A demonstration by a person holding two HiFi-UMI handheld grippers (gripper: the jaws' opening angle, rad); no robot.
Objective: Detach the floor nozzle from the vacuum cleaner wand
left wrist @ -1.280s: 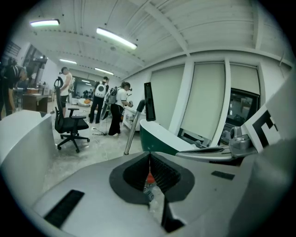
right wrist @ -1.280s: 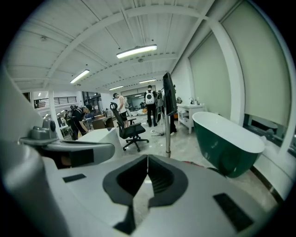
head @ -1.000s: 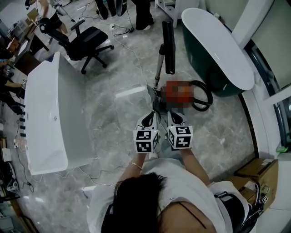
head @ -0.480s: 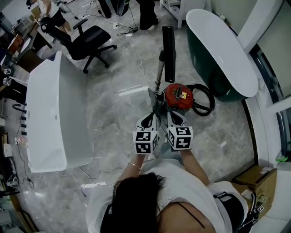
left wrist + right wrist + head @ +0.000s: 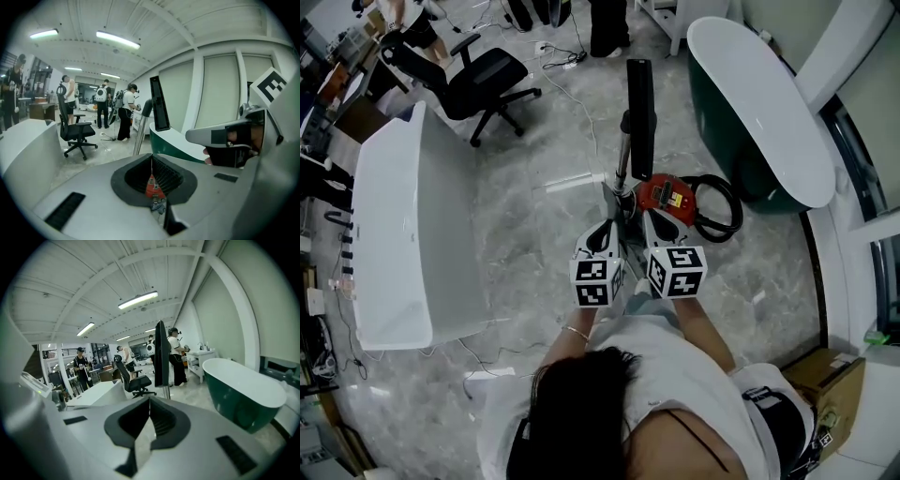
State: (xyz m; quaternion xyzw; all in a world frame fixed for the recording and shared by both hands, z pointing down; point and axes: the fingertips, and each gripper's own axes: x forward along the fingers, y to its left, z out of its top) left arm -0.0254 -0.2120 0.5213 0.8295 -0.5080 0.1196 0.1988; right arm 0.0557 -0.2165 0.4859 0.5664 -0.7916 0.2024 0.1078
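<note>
A red vacuum canister (image 5: 668,197) stands on the marble floor. Its silver wand (image 5: 623,155) rises upright, with the black floor nozzle (image 5: 639,117) on the wand's top end. My left gripper (image 5: 605,236) and right gripper (image 5: 654,231) are side by side just short of the canister, both shut and holding nothing. The left gripper view shows the nozzle (image 5: 159,105) and wand (image 5: 140,136) ahead, above the shut left gripper (image 5: 151,161). In the right gripper view the nozzle (image 5: 161,355) stands straight ahead beyond the shut right gripper (image 5: 149,401).
A black hose (image 5: 719,208) loops to the canister's right. A green bathtub (image 5: 759,103) stands at the right and a white bathtub (image 5: 394,234) at the left. An office chair (image 5: 483,80) and several people are farther back. Cardboard boxes (image 5: 834,375) sit at the lower right.
Both grippers have moved forward and stand closer to the vacuum. Their jaws stay shut. The vacuum has not moved.
</note>
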